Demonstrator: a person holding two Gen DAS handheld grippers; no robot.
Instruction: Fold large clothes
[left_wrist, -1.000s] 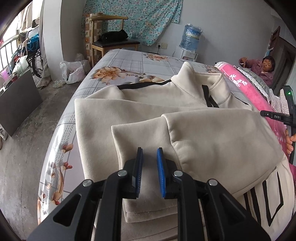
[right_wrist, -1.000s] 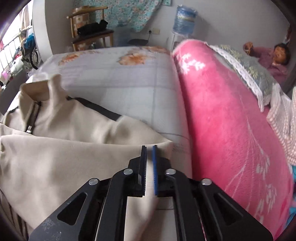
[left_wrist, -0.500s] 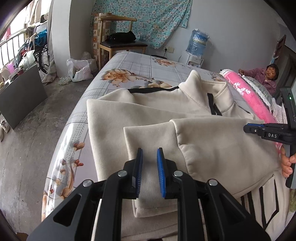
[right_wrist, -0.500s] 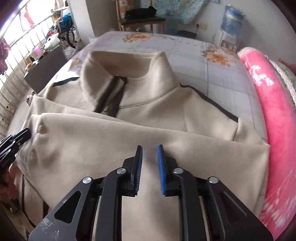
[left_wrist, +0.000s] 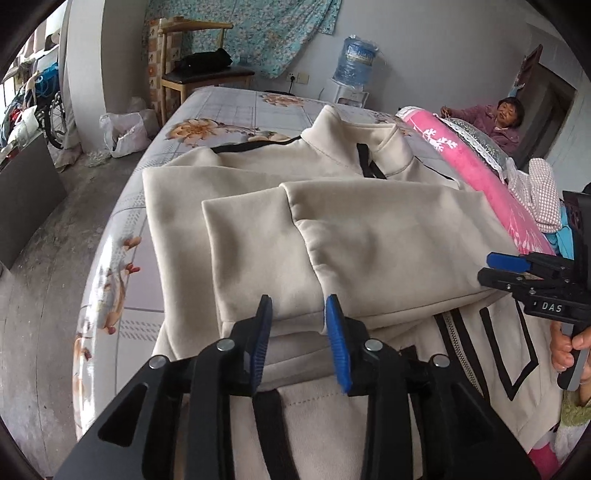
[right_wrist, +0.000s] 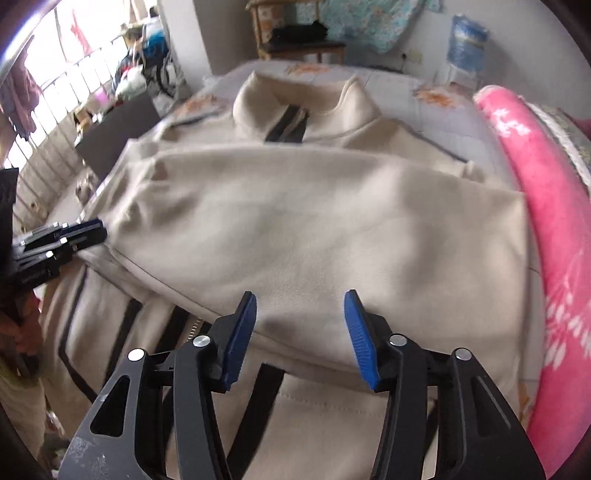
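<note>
The beige jacket (right_wrist: 317, 229) is motion-blurred in the right wrist view; its hem runs off the bottom edge. Beside the jacket, the right gripper (left_wrist: 496, 269) is cut off by the frame's right edge.

Bkgd: wooden chair (left_wrist: 199, 62) w/ black bag (left_wrist: 205, 61) at far wall; water jug (left_wrist: 356, 61) rt of it; pink blanket (left_wrist: 476, 173) along bed's (left_wrist: 236, 114) rt edge; person (left_wrist: 498, 120) seated beyond.

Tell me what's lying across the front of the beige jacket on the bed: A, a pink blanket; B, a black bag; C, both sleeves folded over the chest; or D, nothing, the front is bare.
C: both sleeves lie folded across the chest of the beige jacket, below its zipped collar, while the pink blanket sits rolled beside it on the bed.
</note>
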